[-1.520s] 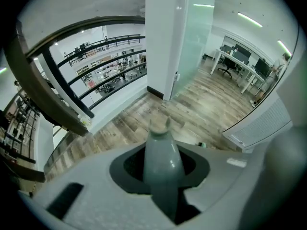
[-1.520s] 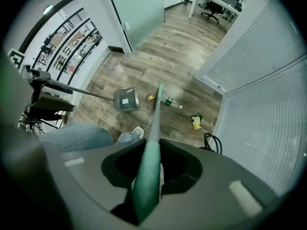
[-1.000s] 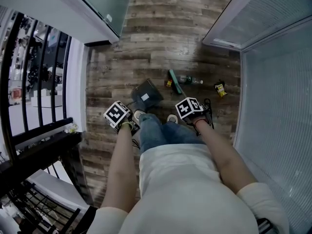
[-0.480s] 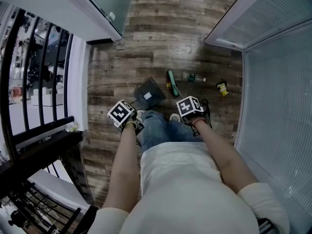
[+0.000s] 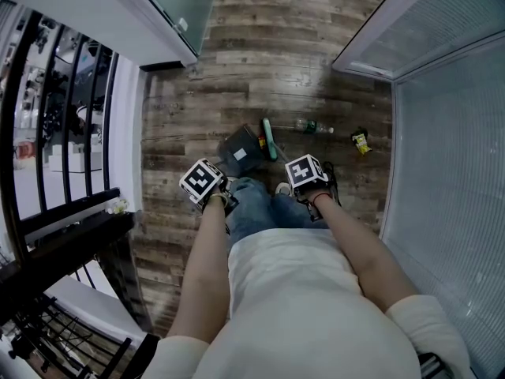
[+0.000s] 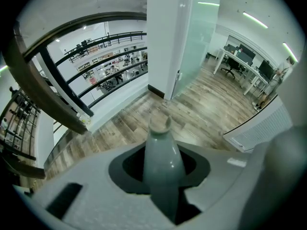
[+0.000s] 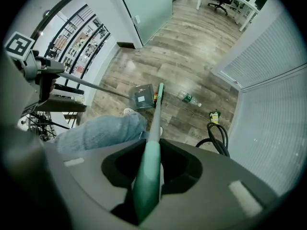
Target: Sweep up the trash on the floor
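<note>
My left gripper (image 5: 215, 196) is shut on the grey dustpan handle (image 6: 160, 162), whose top end pokes up between the jaws. The dark dustpan (image 5: 239, 151) rests on the wood floor ahead of my feet. In my right gripper (image 5: 316, 186), shut, is the green broom handle (image 7: 148, 171). The green broom head (image 5: 268, 139) lies at the dustpan's right edge, with a small red-yellow scrap (image 5: 261, 143) squeezed between them. A clear plastic bottle (image 5: 314, 126) and a yellow wrapper (image 5: 360, 141) lie further right on the floor.
White slatted panels (image 5: 442, 133) wall off the right side. A frosted glass partition (image 5: 170, 6) stands far left, a black railing (image 5: 55, 133) beyond it. A black cable coil (image 7: 218, 133) lies near my right foot. Desks and chairs (image 6: 242, 63) stand far off.
The broom head has swept left across the floor to the dustpan's edge, taking the small scrap with it. The left gripper has shifted slightly right. Bottle and wrapper have stayed put.
</note>
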